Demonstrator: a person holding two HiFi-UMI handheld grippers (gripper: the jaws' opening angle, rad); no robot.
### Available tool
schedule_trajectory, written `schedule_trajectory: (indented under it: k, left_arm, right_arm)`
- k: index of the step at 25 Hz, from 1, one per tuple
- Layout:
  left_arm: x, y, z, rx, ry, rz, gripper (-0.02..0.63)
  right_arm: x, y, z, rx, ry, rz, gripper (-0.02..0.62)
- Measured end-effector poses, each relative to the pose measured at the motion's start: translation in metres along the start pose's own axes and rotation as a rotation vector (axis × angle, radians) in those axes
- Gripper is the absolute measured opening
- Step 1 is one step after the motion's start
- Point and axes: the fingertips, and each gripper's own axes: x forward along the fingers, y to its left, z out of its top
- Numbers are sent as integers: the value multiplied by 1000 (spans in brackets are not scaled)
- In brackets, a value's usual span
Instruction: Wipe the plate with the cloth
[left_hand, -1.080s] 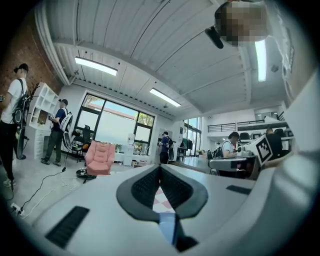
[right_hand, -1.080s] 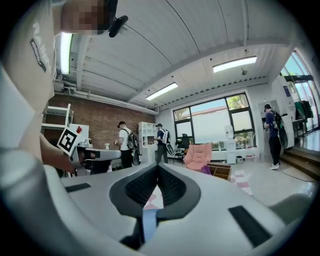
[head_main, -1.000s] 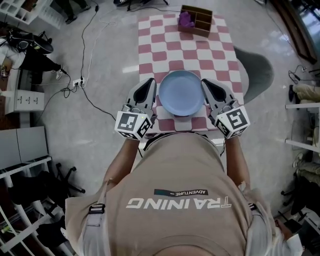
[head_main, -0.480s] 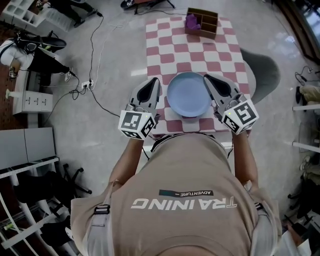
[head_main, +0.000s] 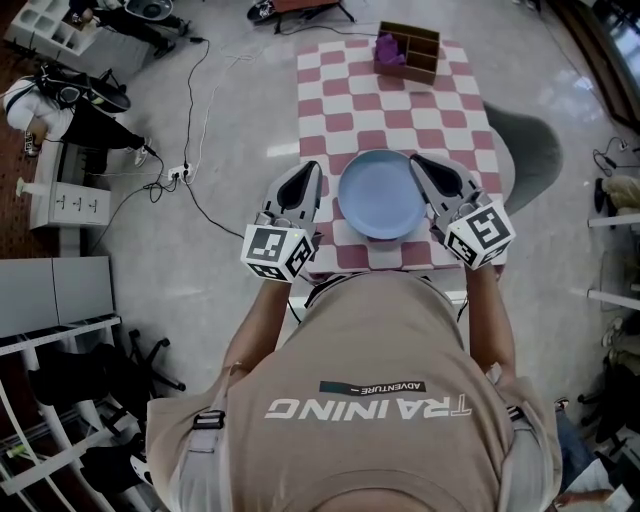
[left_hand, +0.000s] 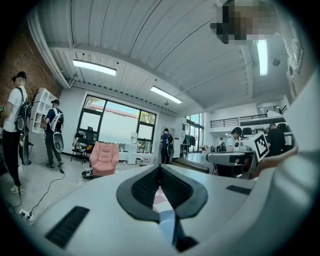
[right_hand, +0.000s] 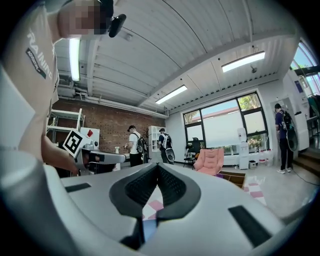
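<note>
A light blue plate (head_main: 381, 193) lies near the front edge of the pink-and-white checked table (head_main: 345, 110). A purple cloth (head_main: 386, 46) sits in a wooden divided box (head_main: 412, 48) at the table's far end. My left gripper (head_main: 313, 167) rests just left of the plate and is shut with nothing in it. My right gripper (head_main: 417, 160) is just right of the plate, also shut and empty. In the left gripper view the black pads (left_hand: 147, 187) meet, and a sliver of the plate (left_hand: 167, 222) shows below them. The right gripper view shows its pads (right_hand: 172, 187) closed the same way.
A grey chair (head_main: 522, 140) stands at the table's right side. Cables and a power strip (head_main: 180, 172) lie on the floor to the left. Shelves stand at the far left (head_main: 60, 195). Several people and a pink armchair (left_hand: 105, 157) are across the room.
Both grippers have stayed shut on either side of the plate. Only the head view has drifted a little.
</note>
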Motion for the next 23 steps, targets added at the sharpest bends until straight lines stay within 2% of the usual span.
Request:
schedule_trajectory:
  k: [23]
  left_arm:
    - [3, 7, -25, -23, 41, 17, 12]
  right_arm:
    - [5, 5, -17, -18, 53, 29, 17]
